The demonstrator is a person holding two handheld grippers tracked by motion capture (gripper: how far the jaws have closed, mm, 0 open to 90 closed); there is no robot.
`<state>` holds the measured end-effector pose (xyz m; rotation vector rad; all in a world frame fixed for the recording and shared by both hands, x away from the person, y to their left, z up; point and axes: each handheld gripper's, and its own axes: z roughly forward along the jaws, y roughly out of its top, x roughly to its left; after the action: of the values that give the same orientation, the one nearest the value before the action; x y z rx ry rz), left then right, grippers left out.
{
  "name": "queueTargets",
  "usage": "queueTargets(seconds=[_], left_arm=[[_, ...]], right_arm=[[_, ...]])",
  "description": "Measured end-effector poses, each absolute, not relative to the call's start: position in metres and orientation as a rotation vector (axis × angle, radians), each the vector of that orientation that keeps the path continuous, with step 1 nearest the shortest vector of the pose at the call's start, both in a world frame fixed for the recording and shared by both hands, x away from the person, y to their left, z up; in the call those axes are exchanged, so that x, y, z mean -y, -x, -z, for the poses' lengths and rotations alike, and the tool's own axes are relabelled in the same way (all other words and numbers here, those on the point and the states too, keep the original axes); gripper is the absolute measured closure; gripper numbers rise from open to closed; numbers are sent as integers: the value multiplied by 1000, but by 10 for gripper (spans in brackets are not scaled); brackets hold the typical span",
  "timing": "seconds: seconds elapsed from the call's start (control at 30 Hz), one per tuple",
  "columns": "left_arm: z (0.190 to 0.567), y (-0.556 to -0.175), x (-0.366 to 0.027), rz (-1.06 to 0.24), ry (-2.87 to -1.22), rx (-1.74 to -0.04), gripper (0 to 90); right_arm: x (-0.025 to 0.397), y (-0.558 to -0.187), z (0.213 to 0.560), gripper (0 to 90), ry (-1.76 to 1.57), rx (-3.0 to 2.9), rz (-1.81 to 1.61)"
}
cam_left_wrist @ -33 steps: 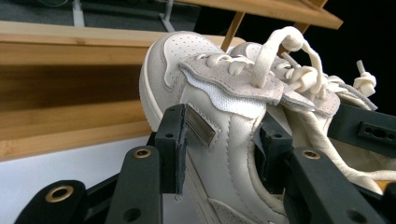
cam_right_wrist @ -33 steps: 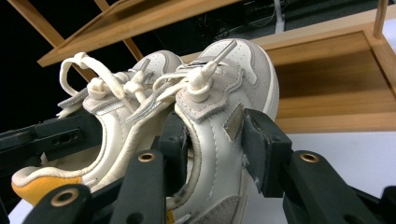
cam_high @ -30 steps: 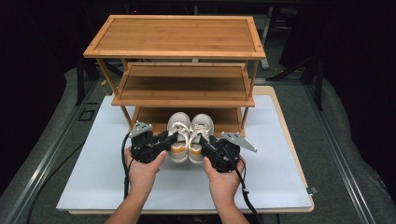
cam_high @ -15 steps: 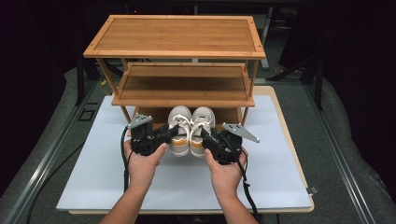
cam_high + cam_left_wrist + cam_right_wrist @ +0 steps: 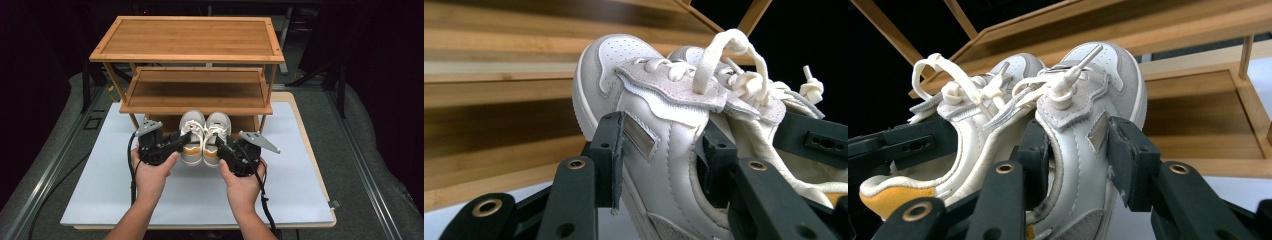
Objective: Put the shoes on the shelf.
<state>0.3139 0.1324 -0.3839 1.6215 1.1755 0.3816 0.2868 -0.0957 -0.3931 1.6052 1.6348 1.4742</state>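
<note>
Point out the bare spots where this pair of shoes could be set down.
Top shelf and middle shelf are bare. So is the white mat left and right of the hands. Crowded: the rack's low front, where both tongs clamp the shoes.

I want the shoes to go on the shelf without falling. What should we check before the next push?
1. Left gripper has its shoe: ok. Its jaws pinch the side wall of the left shoe.
2. Right gripper has its shoe: ok. Its jaws pinch the side wall of the right shoe.
3. Shoes side by side, toes toward the rack: ok.
4. Bottom shelf free ahead of the toes: ok, bare wood shows.
5. Room under the middle shelf for the shoe tops: cannot tell.
6. Loose laces away from the jaws: cannot tell; they hang close to them.
</note>
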Motion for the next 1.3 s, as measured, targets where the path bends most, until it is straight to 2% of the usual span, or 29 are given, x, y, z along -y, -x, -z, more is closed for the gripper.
queueTargets(seconds=[0.43, 1.3], left_arm=[[367, -330, -134, -384, -1600, -1170, 604], [350, -389, -141, -370, -1578, -1212, 603]], right_arm=[[95, -302, 373, 617, -1565, -1640, -1473], [88, -366, 355, 616, -1583, -1680, -1457]])
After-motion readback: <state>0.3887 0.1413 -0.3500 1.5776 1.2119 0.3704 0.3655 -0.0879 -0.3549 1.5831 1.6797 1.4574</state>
